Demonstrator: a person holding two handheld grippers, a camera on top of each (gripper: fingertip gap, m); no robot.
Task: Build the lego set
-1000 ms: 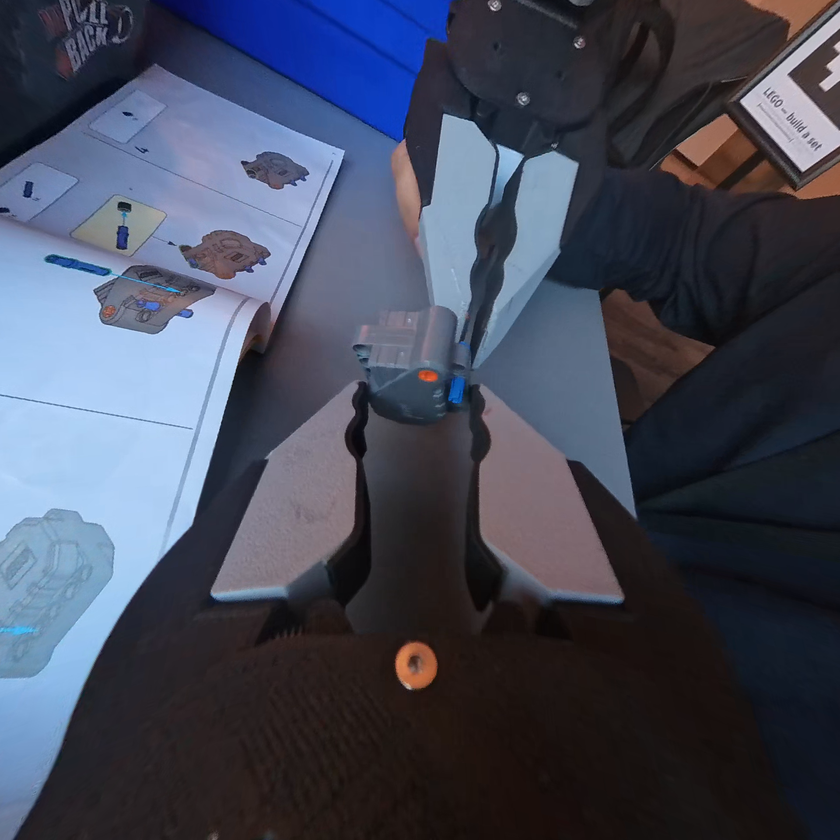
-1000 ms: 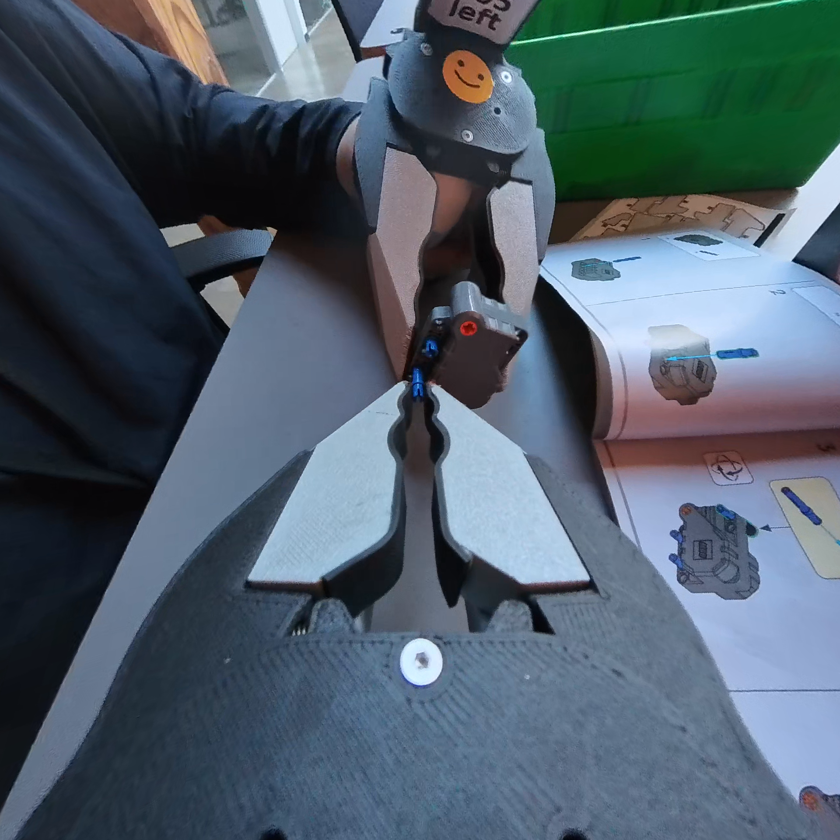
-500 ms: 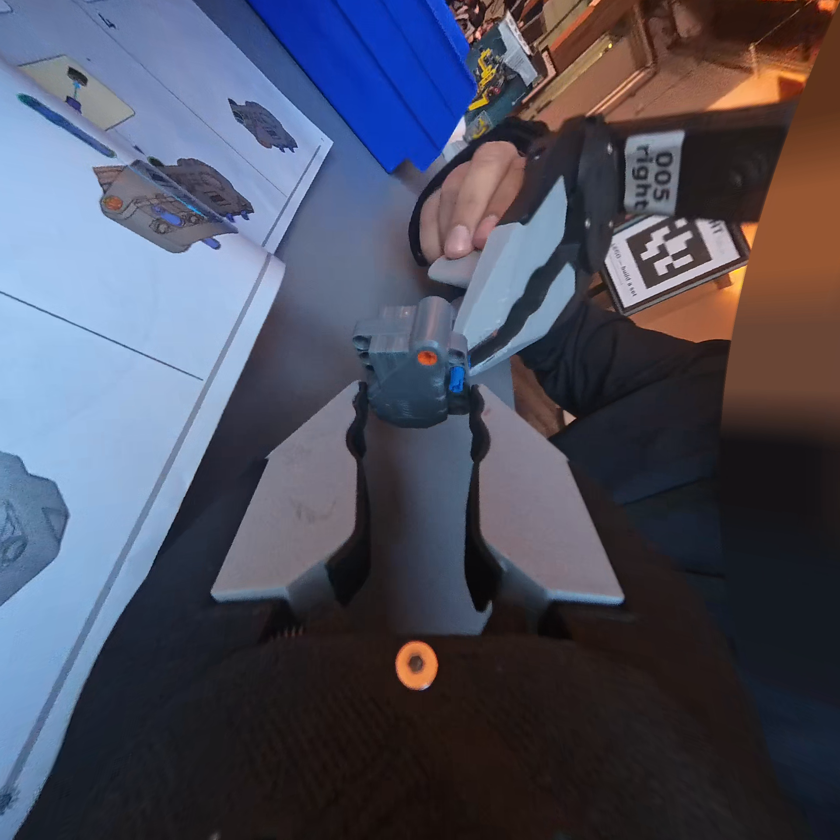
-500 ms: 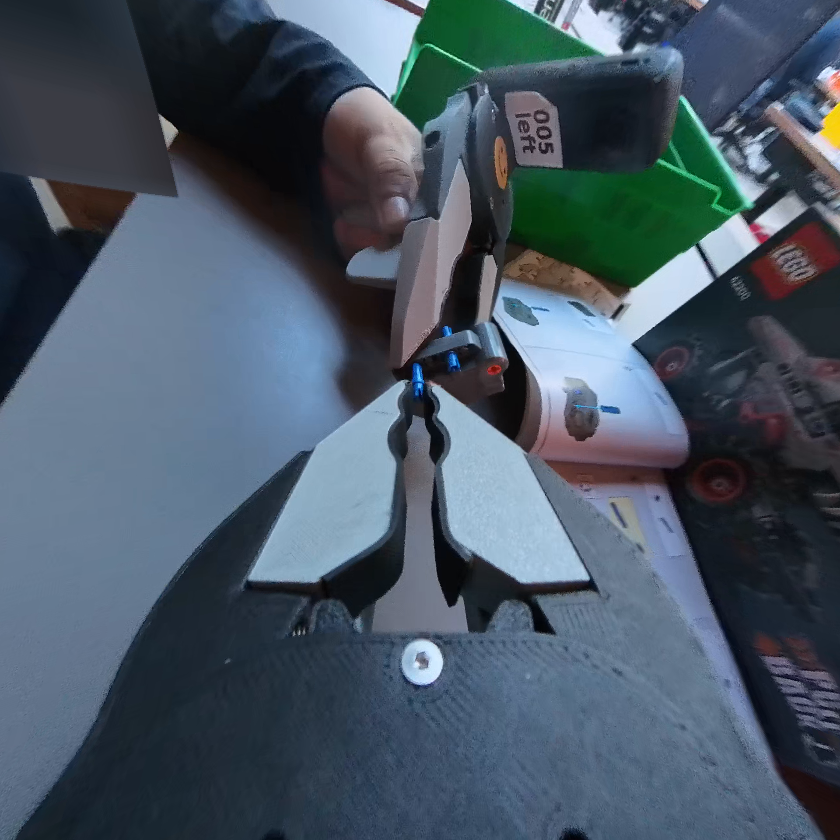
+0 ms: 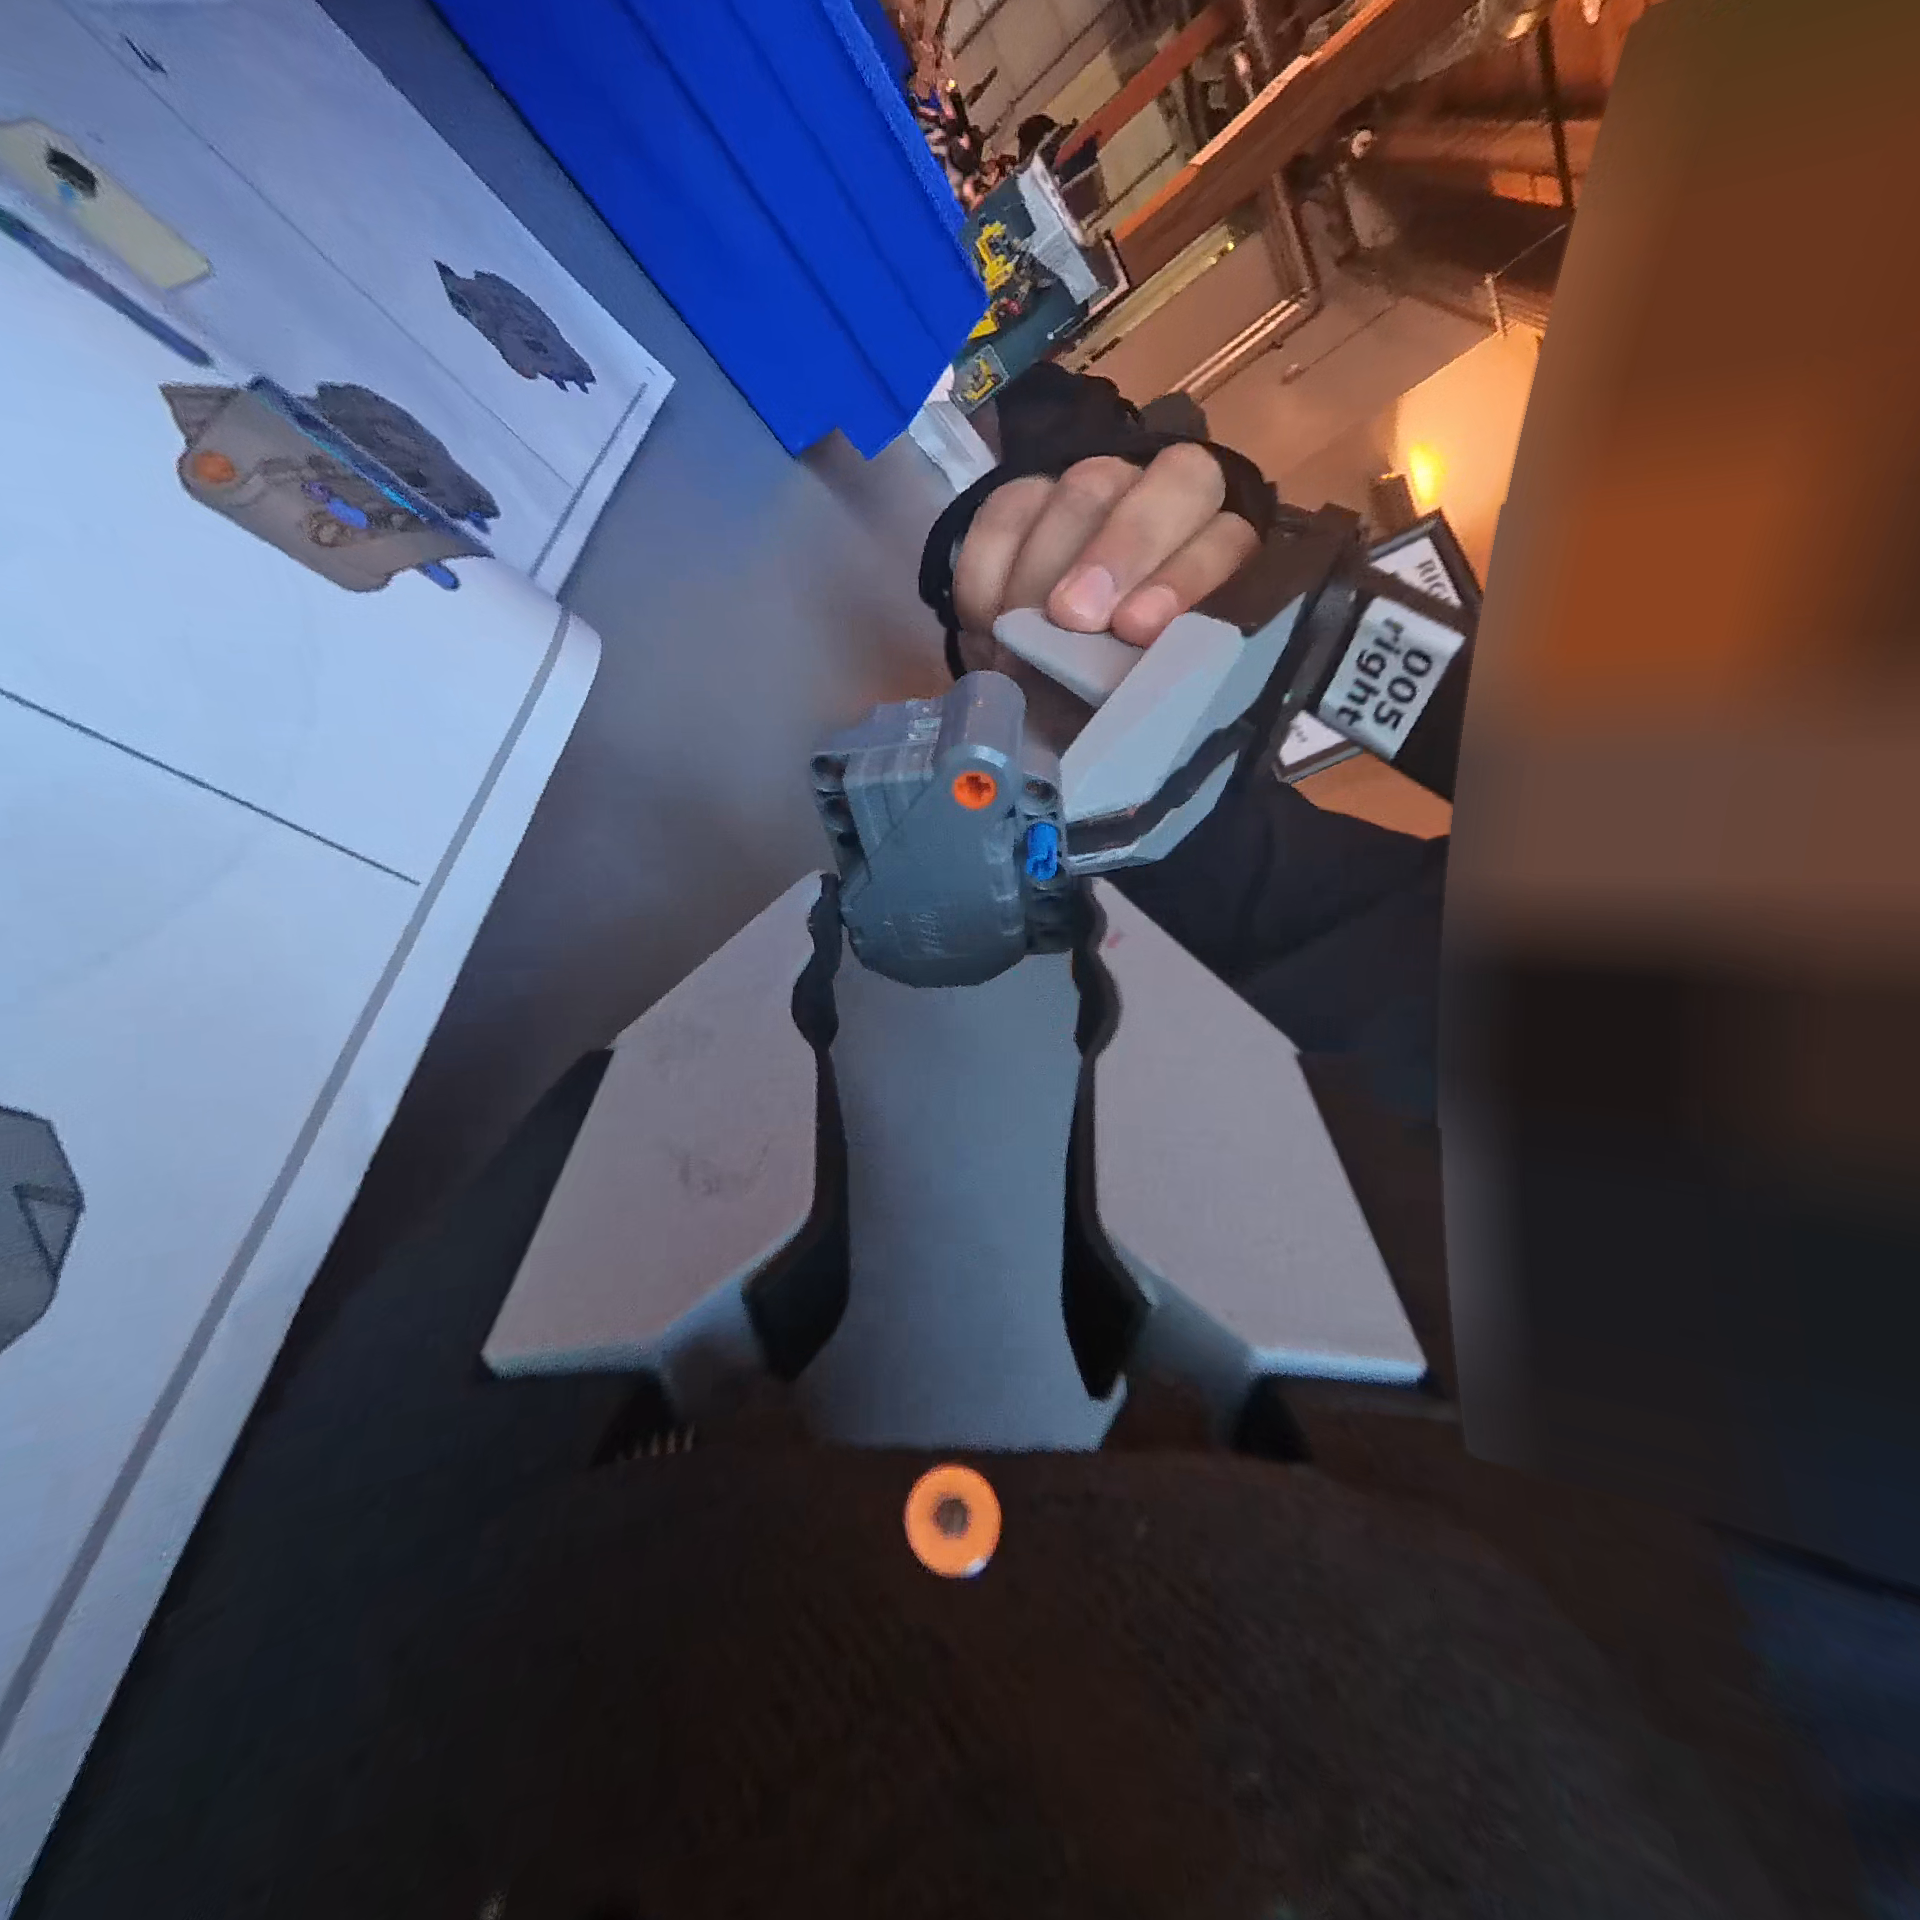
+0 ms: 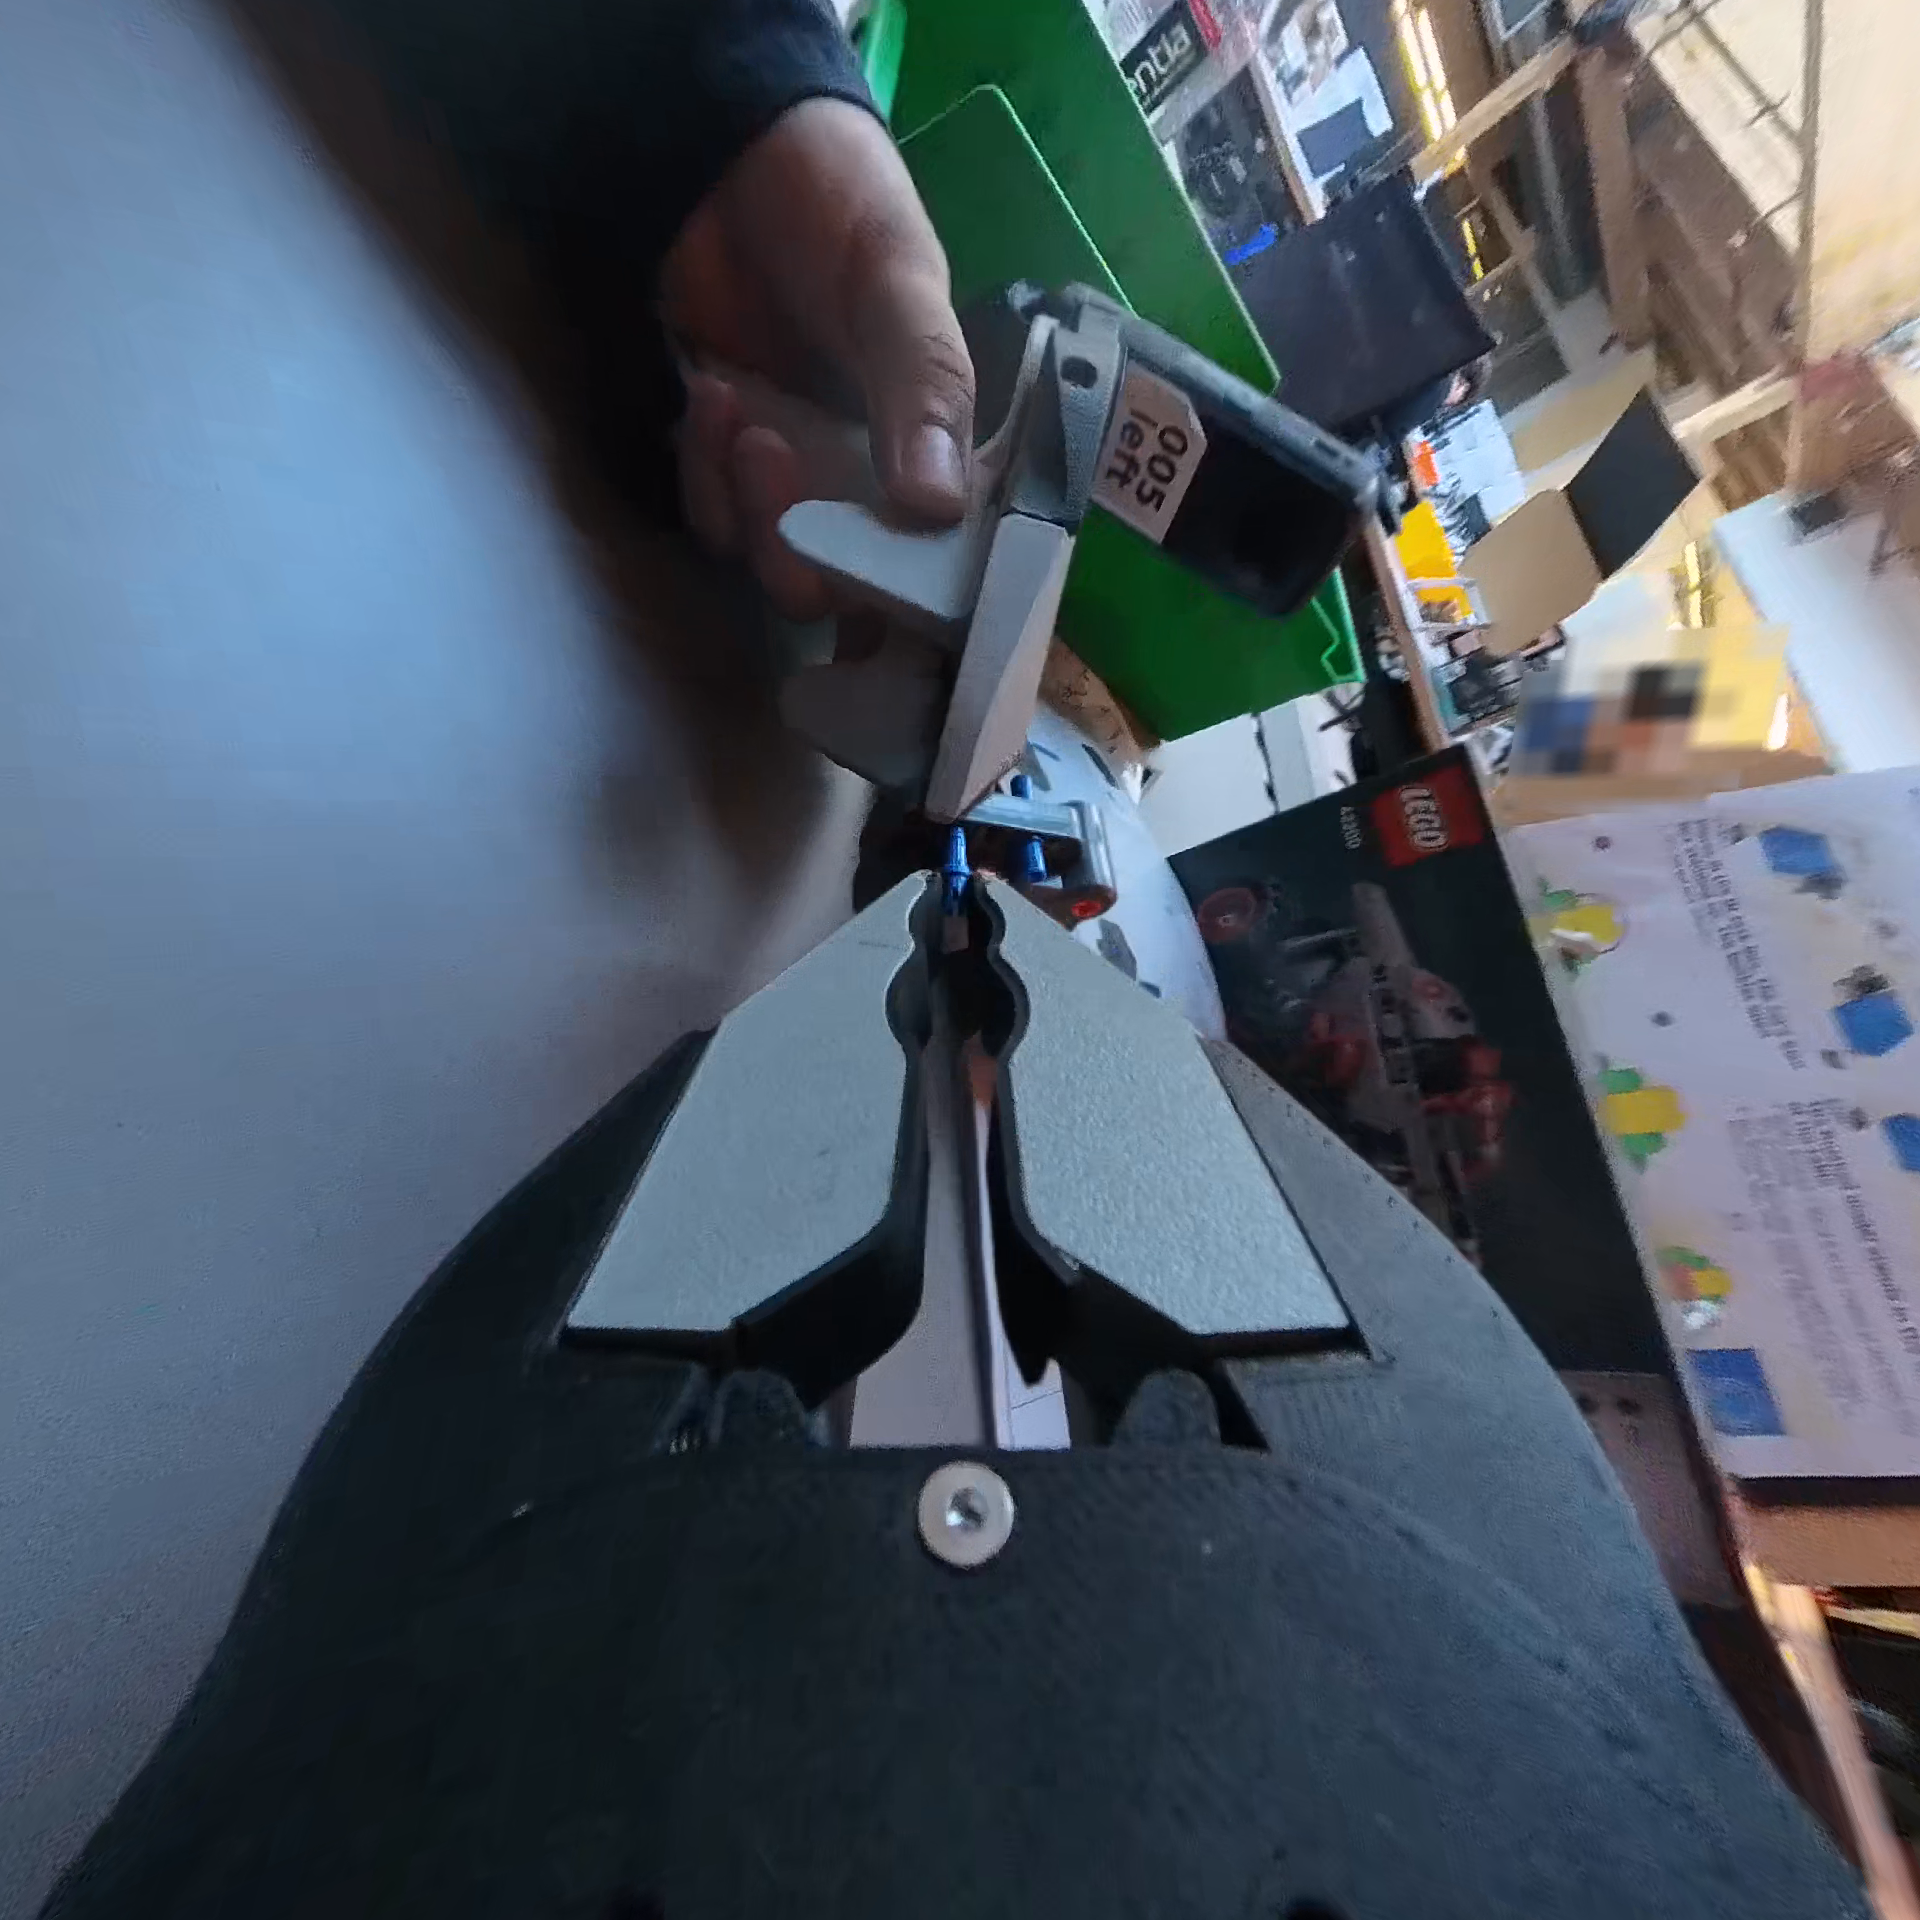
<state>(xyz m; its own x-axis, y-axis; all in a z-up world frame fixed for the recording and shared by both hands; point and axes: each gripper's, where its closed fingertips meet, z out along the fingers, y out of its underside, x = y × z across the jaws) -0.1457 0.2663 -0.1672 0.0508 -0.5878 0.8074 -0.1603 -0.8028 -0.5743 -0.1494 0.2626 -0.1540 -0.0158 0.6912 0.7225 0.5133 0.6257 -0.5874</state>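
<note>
My left gripper is shut on a dark grey lego motor block with an orange axle hole, held above the grey table. My right gripper is shut on a small blue pin and holds its tip against the block's side. In the left wrist view the right gripper comes in from the right, next to a blue pin on the block's edge. In the right wrist view the block shows edge-on with a second blue pin, under the left gripper's finger.
The open instruction booklet lies on the table at the left, a blue bin behind it. In the right wrist view a green bin, the dark lego box and a printed sheet are at the right. The grippers are tip to tip, or close to it.
Both grippers have tilted and rolled together while keeping hold of the block and the pin. The views have swung from the table toward the room behind. The pin stays at the block's side.
</note>
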